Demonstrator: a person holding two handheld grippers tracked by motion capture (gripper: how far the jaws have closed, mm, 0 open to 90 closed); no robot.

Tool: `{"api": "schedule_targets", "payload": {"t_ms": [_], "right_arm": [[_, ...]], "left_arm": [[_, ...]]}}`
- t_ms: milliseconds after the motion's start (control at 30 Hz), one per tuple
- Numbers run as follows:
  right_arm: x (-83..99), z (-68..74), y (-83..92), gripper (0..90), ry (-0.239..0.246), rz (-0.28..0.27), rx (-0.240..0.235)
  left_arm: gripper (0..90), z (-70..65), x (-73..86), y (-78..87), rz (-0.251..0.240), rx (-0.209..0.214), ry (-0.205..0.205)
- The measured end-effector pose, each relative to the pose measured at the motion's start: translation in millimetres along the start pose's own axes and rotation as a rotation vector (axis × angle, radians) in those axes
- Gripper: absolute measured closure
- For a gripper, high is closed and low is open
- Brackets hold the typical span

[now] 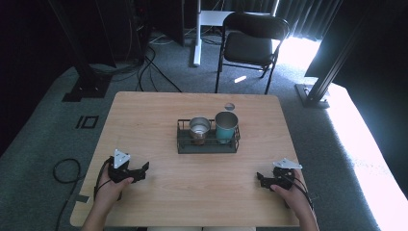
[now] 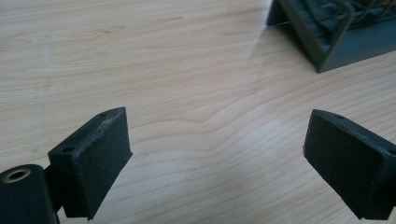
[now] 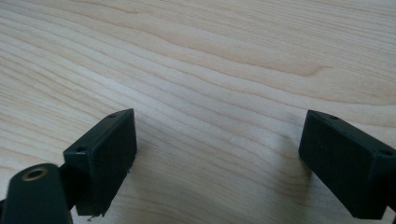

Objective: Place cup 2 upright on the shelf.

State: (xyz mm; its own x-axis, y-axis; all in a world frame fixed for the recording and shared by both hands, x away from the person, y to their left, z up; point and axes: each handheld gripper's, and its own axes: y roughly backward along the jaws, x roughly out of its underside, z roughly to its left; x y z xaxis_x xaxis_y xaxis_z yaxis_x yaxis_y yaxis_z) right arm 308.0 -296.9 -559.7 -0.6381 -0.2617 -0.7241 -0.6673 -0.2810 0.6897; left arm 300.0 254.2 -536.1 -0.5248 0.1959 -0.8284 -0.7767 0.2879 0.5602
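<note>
A dark wire tray [image 1: 183,144] sits mid-table and holds two cups: a steel cup [image 1: 199,128] on the left and a taller teal cup [image 1: 225,126] on the right. My left gripper [image 1: 143,168] rests low on the wooden table at the front left, open with nothing between its jaws. In the left gripper view, the left gripper [image 2: 217,158] has bare wood between its jaws, and a corner of the tray [image 2: 327,44] sits at upper right. My right gripper [image 1: 260,178] lies at the front right, open, and the right gripper [image 3: 217,161] frames bare wood.
A small round disc [image 1: 229,106] lies on the table behind the cups. A black folding chair [image 1: 250,45] stands beyond the far edge. Cables [image 1: 65,171] trail on the carpet to the left. Dark frame posts [image 1: 332,62] rise at both far corners.
</note>
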Motion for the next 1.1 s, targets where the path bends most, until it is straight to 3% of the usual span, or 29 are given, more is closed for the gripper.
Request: {"api": "schedule_targets", "payload": {"t_ms": [200,467,533,567,633,833,933,1100], "right_arm": [[0.0,0.0,0.0,10.8,0.0,0.0,0.0],[0.0,0.0,0.0,10.9,0.0,0.0,0.0],[0.0,0.0,0.0,10.9,0.0,0.0,0.0],[0.0,0.0,0.0,10.9,-0.001,0.0,0.0],[0.0,0.0,0.0,10.9,-0.001,0.0,0.0],[0.0,0.0,0.0,10.9,-0.001,0.0,0.0],[0.0,0.0,0.0,10.9,-0.001,0.0,0.0],[0.0,0.0,0.0,10.9,-0.001,0.0,0.0]], "left_arm": [[8.2,5.7,6.5,6.2,0.045,-0.068,0.004],[8.2,13.0,14.7,10.3,0.071,-0.144,0.045],[8.2,13.0,14.7,10.3,0.071,-0.144,0.045],[8.2,15.7,18.1,10.8,0.084,-0.171,0.059],[8.2,17.0,20.5,10.7,0.097,-0.186,0.066],[8.2,23.8,25.6,11.1,0.15,-0.267,0.066],[8.2,27.8,27.6,11.6,0.166,-0.305,0.092],[8.2,30.0,28.9,10.4,0.188,-0.324,0.095]]}}
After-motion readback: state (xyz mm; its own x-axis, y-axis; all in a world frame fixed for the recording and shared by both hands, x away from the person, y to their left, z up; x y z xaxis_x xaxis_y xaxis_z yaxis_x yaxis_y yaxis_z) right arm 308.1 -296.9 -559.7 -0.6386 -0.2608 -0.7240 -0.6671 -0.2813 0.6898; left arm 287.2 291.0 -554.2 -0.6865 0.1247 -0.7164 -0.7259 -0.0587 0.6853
